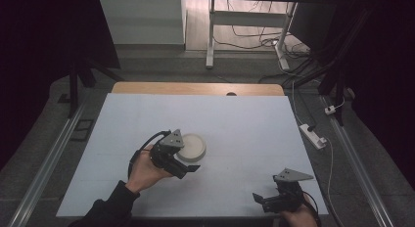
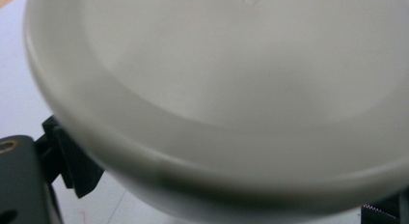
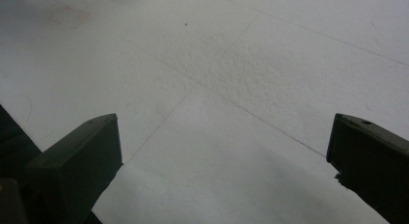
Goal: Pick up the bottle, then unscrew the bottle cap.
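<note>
A pale blue-white sheet [image 1: 235, 119] covers the table, with a wooden edge [image 1: 195, 88] showing at its far side. The left gripper [image 1: 188, 163] sits at the near rim of a round white dish [image 1: 194, 145]; in the left gripper view the dish [image 2: 231, 89] lies right ahead, its rim between the two spread jaws, though whether they press on it I cannot tell. The right gripper [image 1: 259, 197] is well apart from the dish, low over the sheet [image 3: 231, 89], its jaws wide and holding nothing
</note>
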Demonstrator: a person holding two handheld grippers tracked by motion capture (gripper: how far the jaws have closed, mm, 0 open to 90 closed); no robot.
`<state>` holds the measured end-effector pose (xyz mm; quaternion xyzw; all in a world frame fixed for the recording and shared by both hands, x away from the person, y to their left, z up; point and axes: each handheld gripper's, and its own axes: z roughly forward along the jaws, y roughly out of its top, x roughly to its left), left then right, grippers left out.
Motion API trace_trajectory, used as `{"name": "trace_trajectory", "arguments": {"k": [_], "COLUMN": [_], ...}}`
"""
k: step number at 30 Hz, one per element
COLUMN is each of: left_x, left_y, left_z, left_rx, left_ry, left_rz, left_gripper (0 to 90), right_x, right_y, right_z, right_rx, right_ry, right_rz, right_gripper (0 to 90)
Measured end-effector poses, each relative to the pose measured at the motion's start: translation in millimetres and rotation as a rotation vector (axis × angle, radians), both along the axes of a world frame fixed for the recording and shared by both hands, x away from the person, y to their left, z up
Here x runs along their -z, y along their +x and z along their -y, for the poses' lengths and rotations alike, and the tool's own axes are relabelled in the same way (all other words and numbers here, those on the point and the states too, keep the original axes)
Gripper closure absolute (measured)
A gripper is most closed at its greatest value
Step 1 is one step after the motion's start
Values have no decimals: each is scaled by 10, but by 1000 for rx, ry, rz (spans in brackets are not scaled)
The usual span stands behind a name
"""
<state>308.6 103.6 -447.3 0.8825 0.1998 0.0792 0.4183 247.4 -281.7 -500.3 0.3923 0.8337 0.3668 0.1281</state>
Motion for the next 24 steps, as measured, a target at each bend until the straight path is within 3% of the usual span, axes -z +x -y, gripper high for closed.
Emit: {"name": "trace_trajectory", "arguments": {"k": [11,24], "left_x": [17,17], "left_y": [-10,-9], "left_z": [8,-15], "left_rx": [8,1], "left_ry": [-4,-6], "left_rz": [-3,6], "left_gripper": [73,73], "right_x": [-23,-131], "right_y": [-17,-15], "right_z": [-6,-123], "right_rx": [-3,-82], "right_ry": [14,87], "right_rz": [27,66], "right_gripper": [0,0]}}
